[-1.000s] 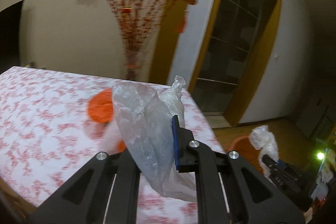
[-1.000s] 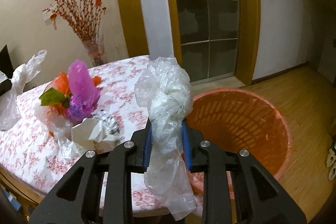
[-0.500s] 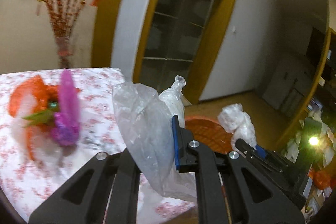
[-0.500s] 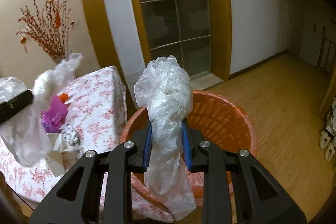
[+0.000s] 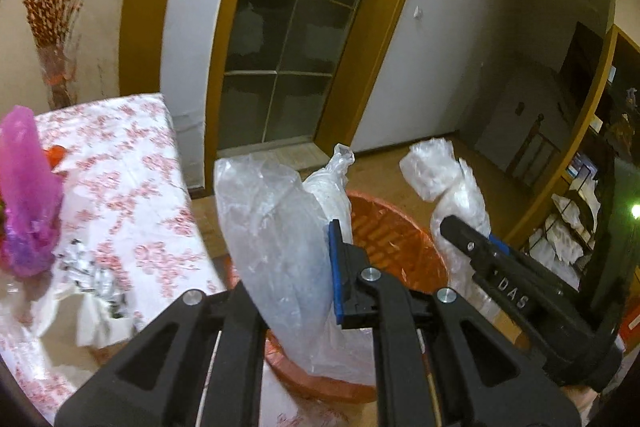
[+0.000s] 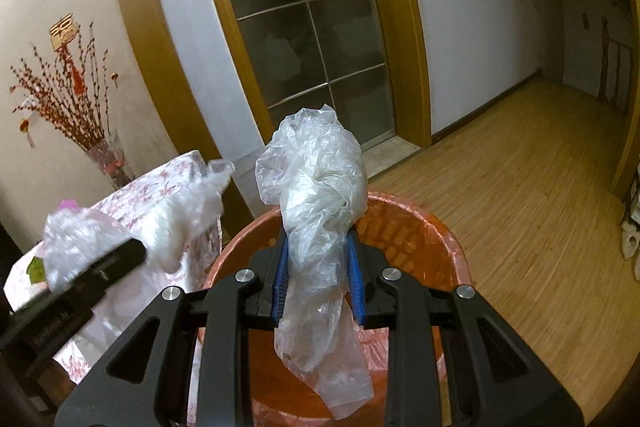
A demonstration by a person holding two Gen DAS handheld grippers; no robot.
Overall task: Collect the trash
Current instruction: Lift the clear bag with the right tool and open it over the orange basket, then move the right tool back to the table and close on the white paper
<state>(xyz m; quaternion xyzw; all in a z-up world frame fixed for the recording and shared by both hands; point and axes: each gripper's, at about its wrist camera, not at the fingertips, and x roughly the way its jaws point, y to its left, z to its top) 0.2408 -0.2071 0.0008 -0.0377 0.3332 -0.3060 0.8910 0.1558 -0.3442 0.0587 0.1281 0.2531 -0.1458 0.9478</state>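
My left gripper (image 5: 298, 267) is shut on a clear plastic bag (image 5: 276, 227), which hangs over the near rim of the orange trash bin (image 5: 396, 239). Only its right blue pad shows; the bag hides the left one. My right gripper (image 6: 318, 267) is shut on a second crumpled clear bag (image 6: 316, 183), held above the bin (image 6: 416, 247). In the left wrist view, the right gripper (image 5: 450, 225) and its bag (image 5: 436, 175) are over the bin's far right side. From the right wrist view, the left gripper (image 6: 134, 249) with its bag (image 6: 76, 239) is at the bin's left.
A table with a red-flowered cloth (image 5: 132, 179) stands just left of the bin. On it lie a pink bag (image 5: 24, 187), crumpled foil (image 5: 96, 279) and white paper. A glass door (image 6: 312, 39) is behind, wooden floor (image 6: 520, 187) to the right.
Both grippers have swung right, away from the table and over to the orange bin, each still holding its bag. The left one has also dropped lower.
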